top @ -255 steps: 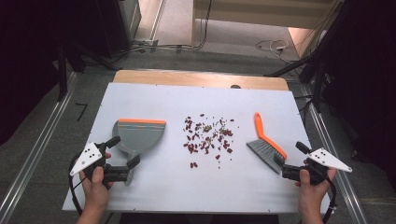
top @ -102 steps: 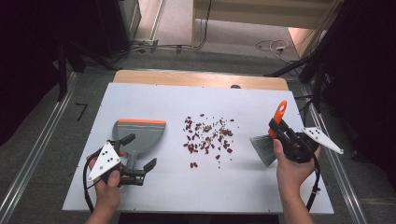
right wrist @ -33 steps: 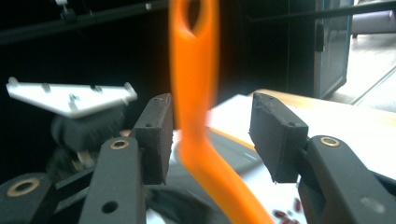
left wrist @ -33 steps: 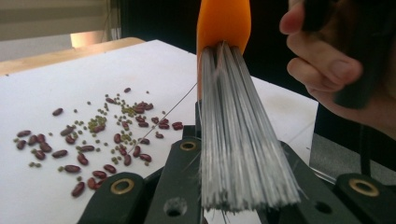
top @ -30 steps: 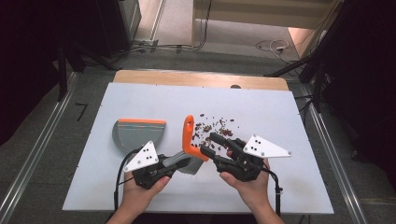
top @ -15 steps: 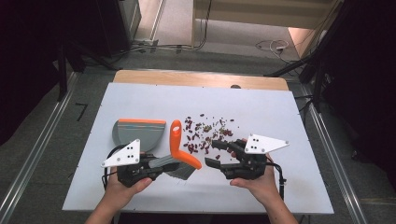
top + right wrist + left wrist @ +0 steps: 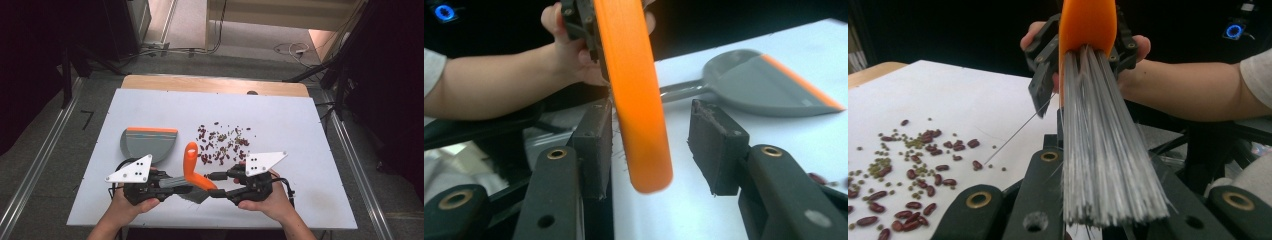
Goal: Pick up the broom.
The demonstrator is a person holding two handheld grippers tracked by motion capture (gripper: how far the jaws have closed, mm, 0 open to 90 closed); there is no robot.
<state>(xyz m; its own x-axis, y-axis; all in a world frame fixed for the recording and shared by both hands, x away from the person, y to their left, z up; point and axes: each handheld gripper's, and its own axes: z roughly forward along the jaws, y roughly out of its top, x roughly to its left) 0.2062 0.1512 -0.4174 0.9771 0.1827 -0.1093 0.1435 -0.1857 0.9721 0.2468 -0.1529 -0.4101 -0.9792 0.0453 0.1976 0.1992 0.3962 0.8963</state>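
Half a second back my right tongs (image 7: 216, 185) had the brush near my left tongs (image 7: 176, 188); now the brush (image 7: 191, 167) sits clamped in the left ones, and the right ones have let go. In the left gripper view the grey bristles (image 7: 1108, 165) run down between my left jaws, which are closed on the brush at its bristle end. In the right gripper view my right jaws stand spread, with the orange handle (image 7: 634, 95) hanging loose in the gap between the two pads (image 7: 711, 145), touching neither that I can make out.

From the high view the handle points up and away from me, toward the scattered beans (image 7: 222, 144) in the middle of the bench (image 7: 300, 125). The grey dustpan (image 7: 147, 143) with its orange lip lies flat just left of the beans, its stem toward me.

I judge the handover of the brush from right to left as done. My right tongs are now free, likely for the dustpan or a better hold on the brush, though gripping by the bristles looks a poor hold for sweeping.
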